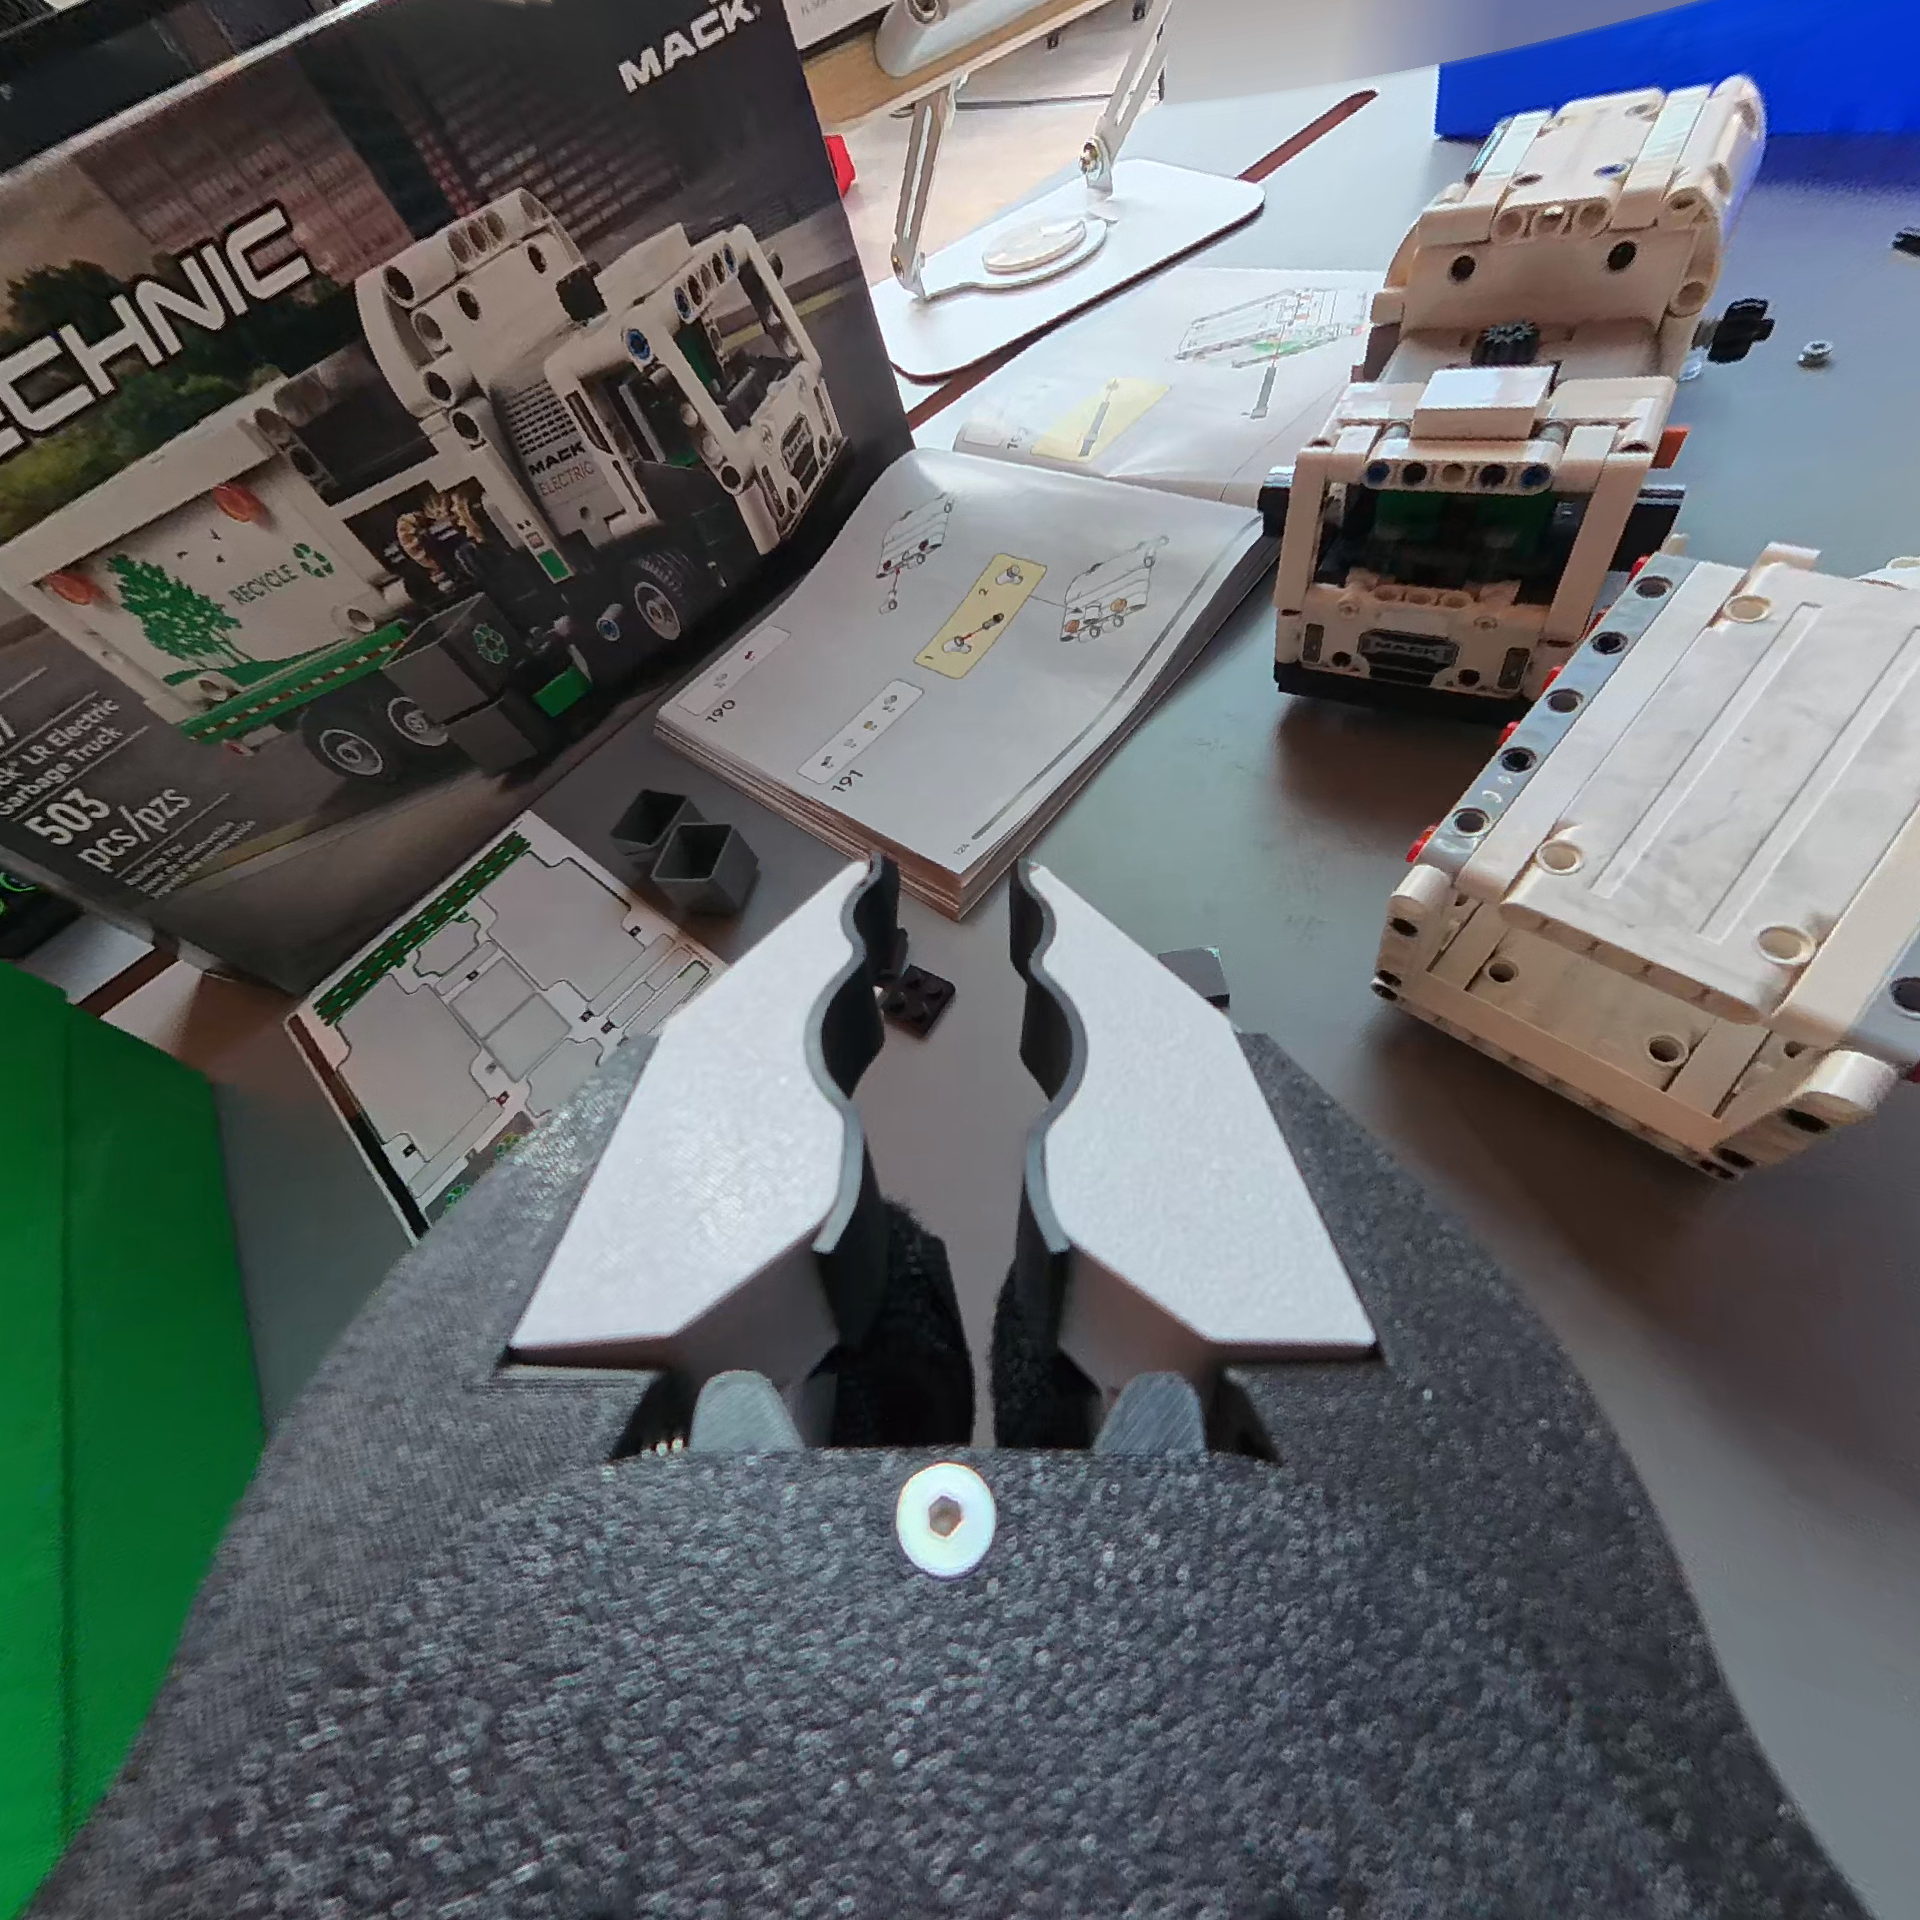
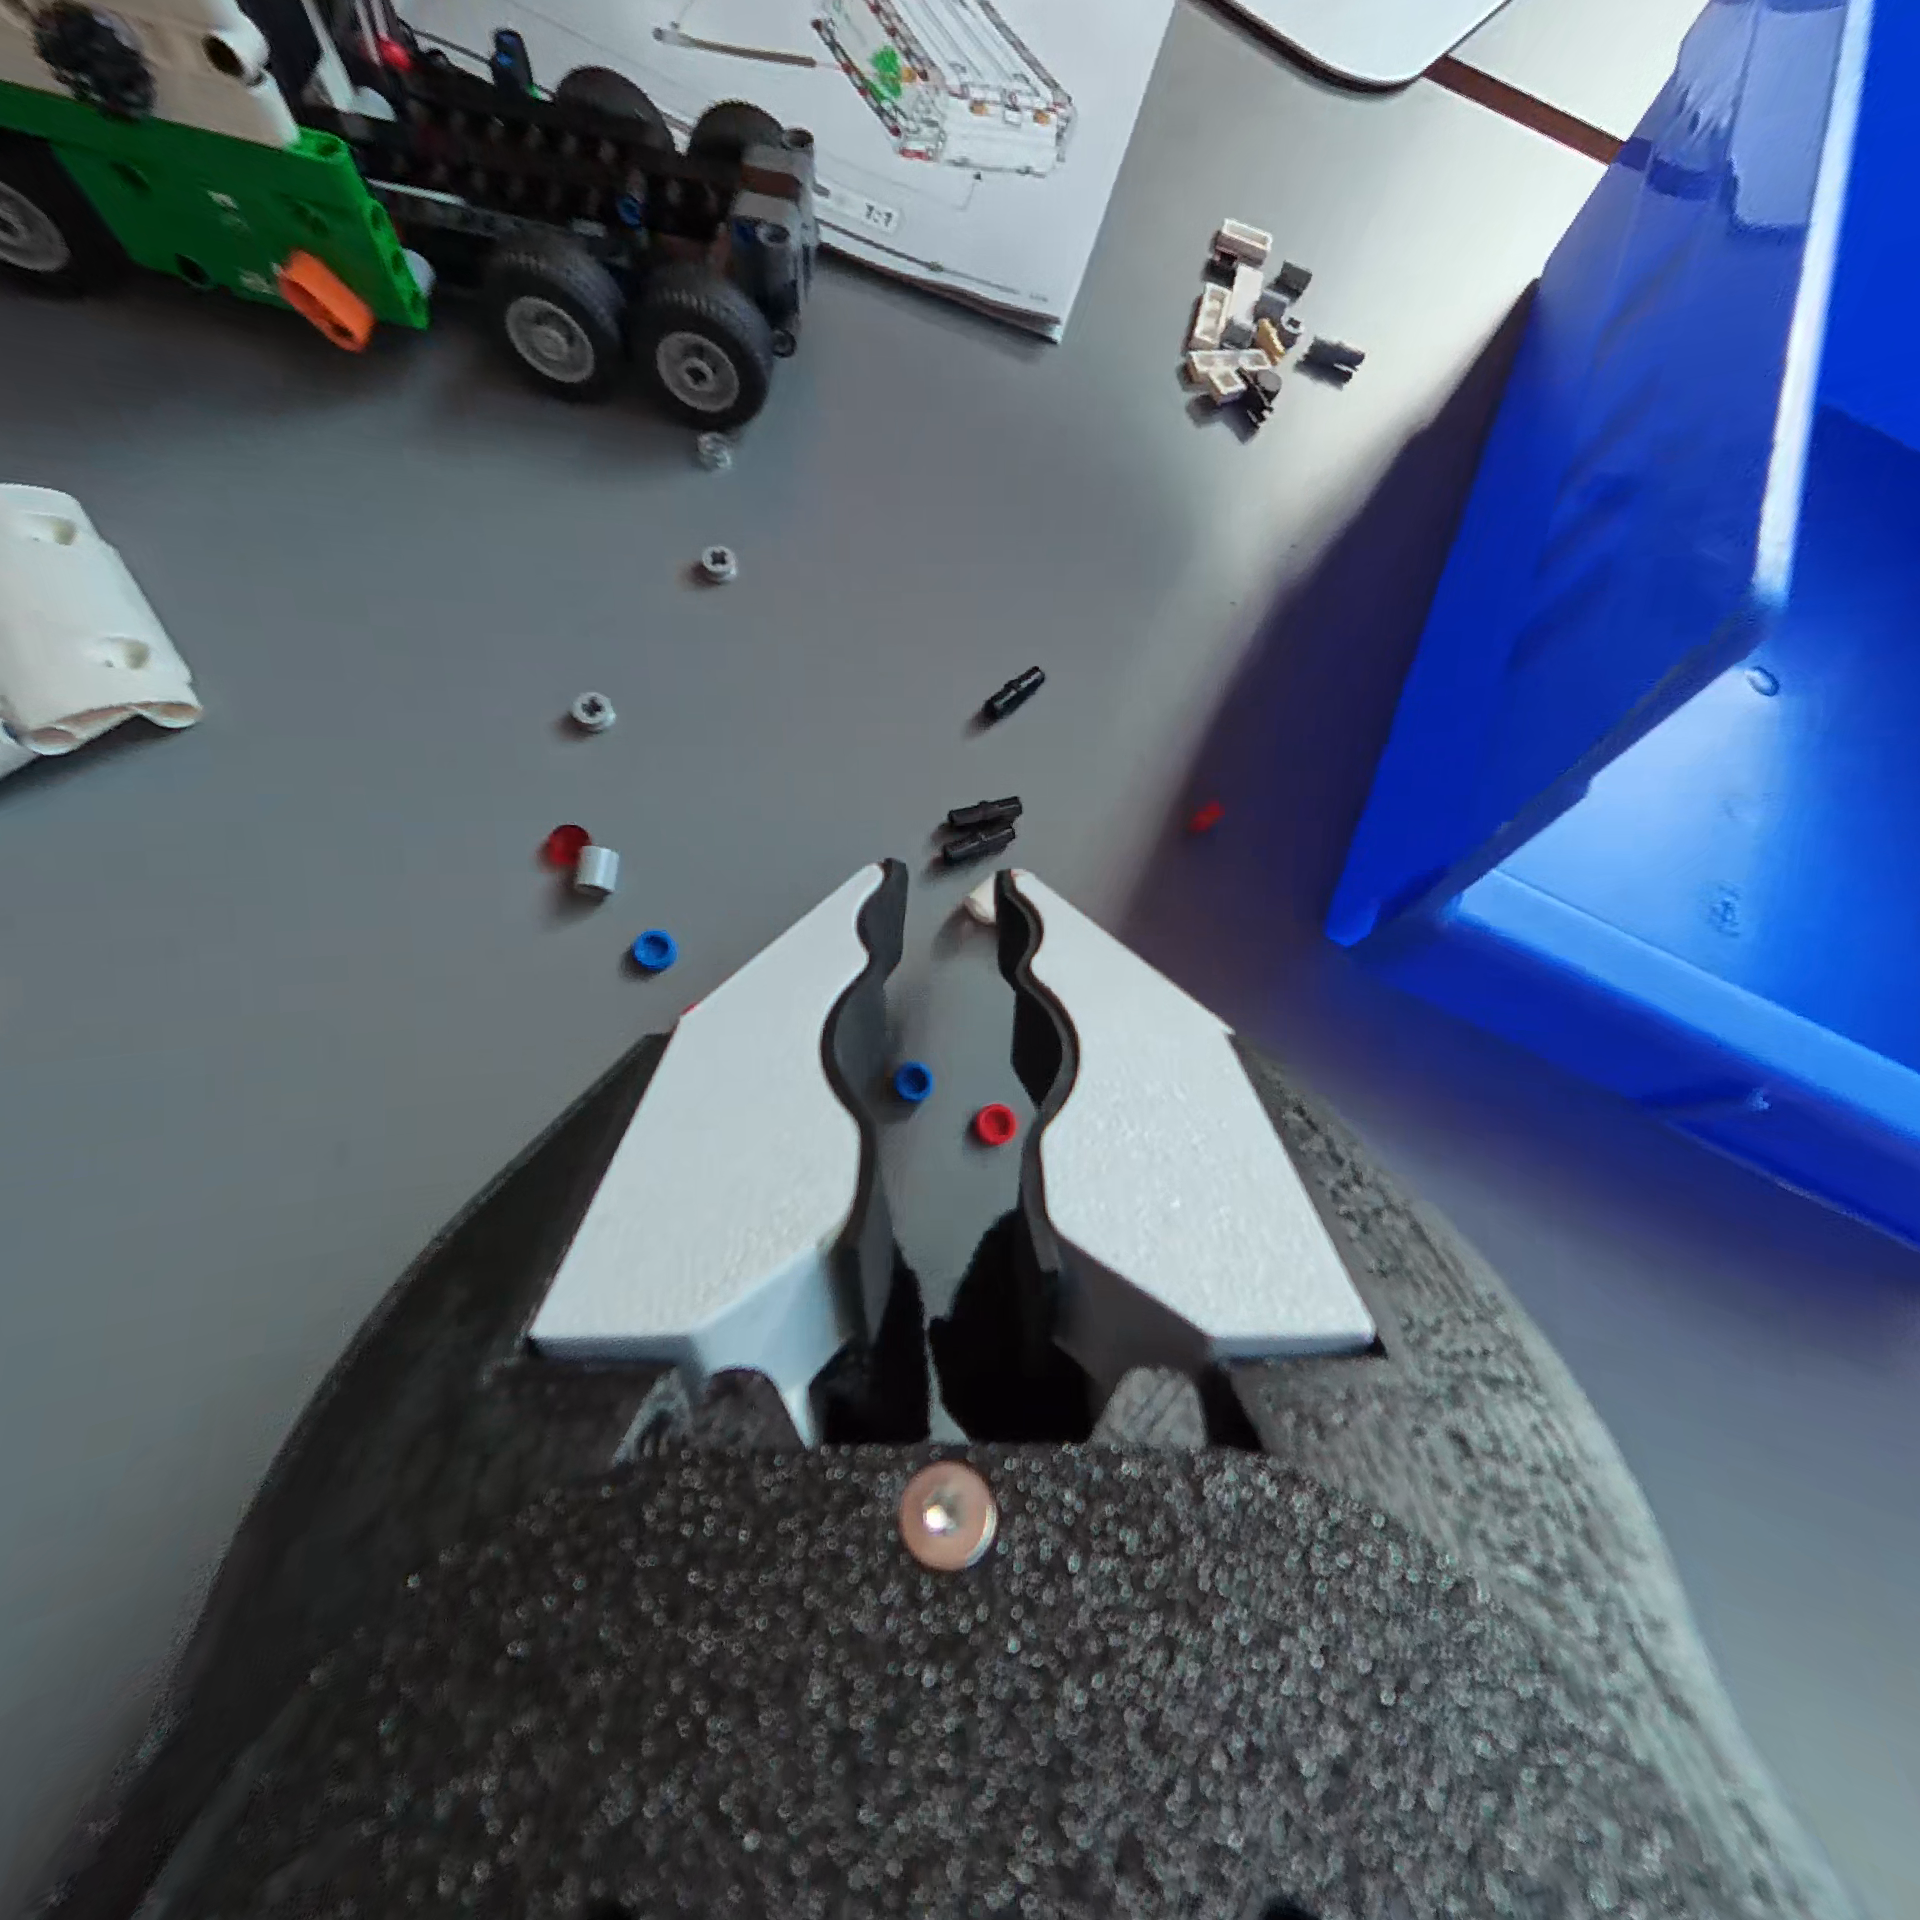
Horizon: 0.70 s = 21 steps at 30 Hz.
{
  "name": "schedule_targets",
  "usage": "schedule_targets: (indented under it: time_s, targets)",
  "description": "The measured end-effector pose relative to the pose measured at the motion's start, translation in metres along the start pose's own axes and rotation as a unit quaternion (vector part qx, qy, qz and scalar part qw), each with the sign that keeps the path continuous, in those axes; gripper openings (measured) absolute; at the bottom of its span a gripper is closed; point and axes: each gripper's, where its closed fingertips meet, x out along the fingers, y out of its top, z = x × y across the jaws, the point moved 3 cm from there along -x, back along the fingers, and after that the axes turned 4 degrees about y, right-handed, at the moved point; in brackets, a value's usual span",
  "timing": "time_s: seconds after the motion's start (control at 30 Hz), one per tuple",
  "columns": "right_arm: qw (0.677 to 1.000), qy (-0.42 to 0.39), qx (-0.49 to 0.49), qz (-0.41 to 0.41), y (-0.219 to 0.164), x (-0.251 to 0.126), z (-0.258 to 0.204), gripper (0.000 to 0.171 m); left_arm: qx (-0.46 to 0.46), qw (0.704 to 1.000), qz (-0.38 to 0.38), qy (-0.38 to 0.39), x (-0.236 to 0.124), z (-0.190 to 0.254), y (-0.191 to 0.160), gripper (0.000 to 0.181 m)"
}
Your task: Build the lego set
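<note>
From my left wrist view, the set's box (image 1: pixel 395 447) runs off the left and top edges. A small black plate (image 1: pixel 916 1000) sits half hidden behind my left finger. In the right view, the blue bin (image 2: pixel 1662 644) is cut off right, and a pale piece (image 2: pixel 982 902) hides behind my fingertip.

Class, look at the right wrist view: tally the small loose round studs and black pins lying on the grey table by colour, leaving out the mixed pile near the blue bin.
Blue round studs: 2
Red round studs: 2
Grey round bushes: 3
Black pins: 3
Total: 10
</note>
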Motion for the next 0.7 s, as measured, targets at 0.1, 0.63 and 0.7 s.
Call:
schedule_targets:
  time_s: [0.1, 0.63, 0.7]
  targets:
    - [1.0, -0.015, -0.012, -0.017, -0.004, 0.004, 0.006, 0.015, 0.0, 1.0, -0.004, -0.002, 0.001, 0.001, -0.002, 0.019]
    - [0.999, 0.04, -0.028, 0.025, 0.014, -0.003, -0.01, 0.008, 0.0, 1.0, -0.002, 0.003, 0.0, -0.002, -0.001, 0.019]
    - [0.995, 0.076, -0.047, 0.046, 0.024, -0.011, -0.029, 0.008, 0.002, 1.0, 0.004, 0.004, -0.001, -0.001, 0.002, 0.017]
